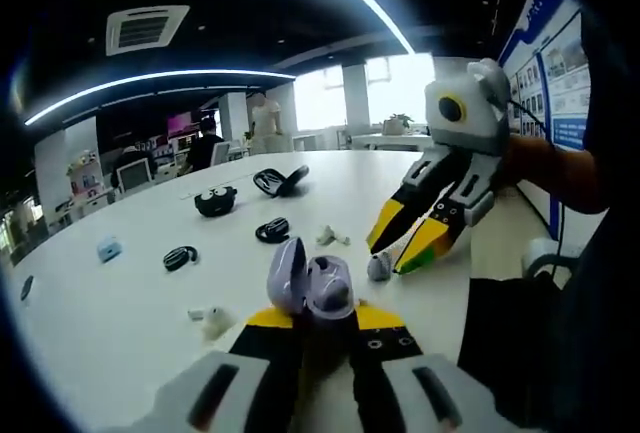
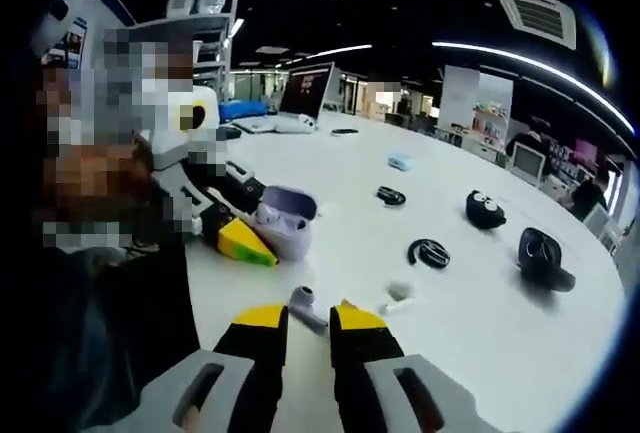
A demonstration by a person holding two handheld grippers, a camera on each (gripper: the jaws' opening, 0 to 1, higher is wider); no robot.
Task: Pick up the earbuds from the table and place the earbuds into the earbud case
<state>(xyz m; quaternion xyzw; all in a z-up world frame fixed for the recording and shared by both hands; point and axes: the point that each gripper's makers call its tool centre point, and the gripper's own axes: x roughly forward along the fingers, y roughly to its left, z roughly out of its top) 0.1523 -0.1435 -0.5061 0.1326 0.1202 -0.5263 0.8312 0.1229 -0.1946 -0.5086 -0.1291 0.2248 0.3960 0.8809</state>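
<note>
left gripper (image 1: 312,315): jaws closed on the open lilac case (image 1: 310,283), lid up, held just over the table (image 1: 120,303); seen in the right gripper view (image 2: 245,243) with the case (image 2: 285,223) at its tips.
right gripper (image 2: 300,315): jaws drawn narrow around a grey earbud (image 2: 305,305) pinched between the yellow tips; in the left gripper view it comes in from the right (image 1: 405,248), tips pointing down, the earbud (image 1: 379,267) at their end, just beside the case.
second earbud: a white one (image 2: 398,298) lies on the table just right of the right gripper's tips; in the left gripper view a white earbud (image 1: 330,237) lies beyond the case.
near the left gripper: another small white piece (image 1: 210,321) on the table to the left of the jaws.
farther out: a black ring-shaped item (image 1: 272,230), a black open case (image 1: 278,181), a round black case with eyes (image 1: 215,200), a small dark case (image 1: 180,257), a pale blue item (image 1: 109,248), all well apart.
writing: blue wall posters (image 1: 560,73) at right, text too small to read; no brand legible on the case.
room: two people (image 1: 262,118) standing beyond the table's far edge, monitor (image 2: 305,91) at the far end.
</note>
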